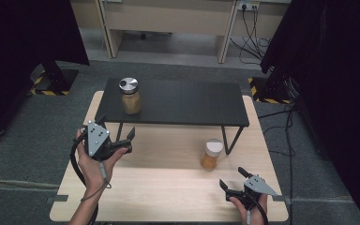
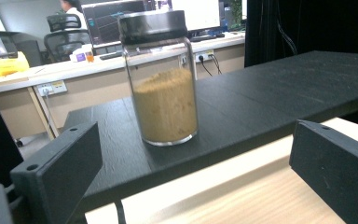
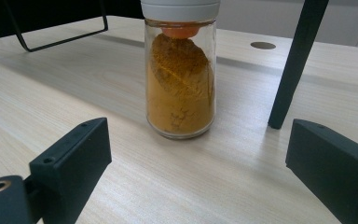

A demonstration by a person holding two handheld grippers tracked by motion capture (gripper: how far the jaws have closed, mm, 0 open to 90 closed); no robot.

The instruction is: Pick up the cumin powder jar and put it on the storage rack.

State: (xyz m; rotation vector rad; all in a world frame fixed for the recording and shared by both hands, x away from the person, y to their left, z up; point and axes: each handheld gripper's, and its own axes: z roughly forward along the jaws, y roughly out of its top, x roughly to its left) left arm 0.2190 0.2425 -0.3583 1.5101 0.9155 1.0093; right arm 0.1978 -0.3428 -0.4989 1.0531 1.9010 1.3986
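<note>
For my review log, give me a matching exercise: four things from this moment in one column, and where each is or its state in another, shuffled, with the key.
Things:
1. metal-lidded jar
2. white-lidded jar
3. left gripper
4. shelf

Places or states:
A. stands on the wooden table, beside a shelf leg
B. black, on thin legs over the table's far half
C. open, held just before the shelf's front edge
D. stands on the shelf's left end

Pairs: 1-D, 2-A, 3-C, 4-B

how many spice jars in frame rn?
2. The metal-lidded jar stands on the black shelf at its left end, ahead of the left gripper. The white-lidded jar stands on the wooden table beside the shelf's right leg, ahead of the right gripper.
</note>
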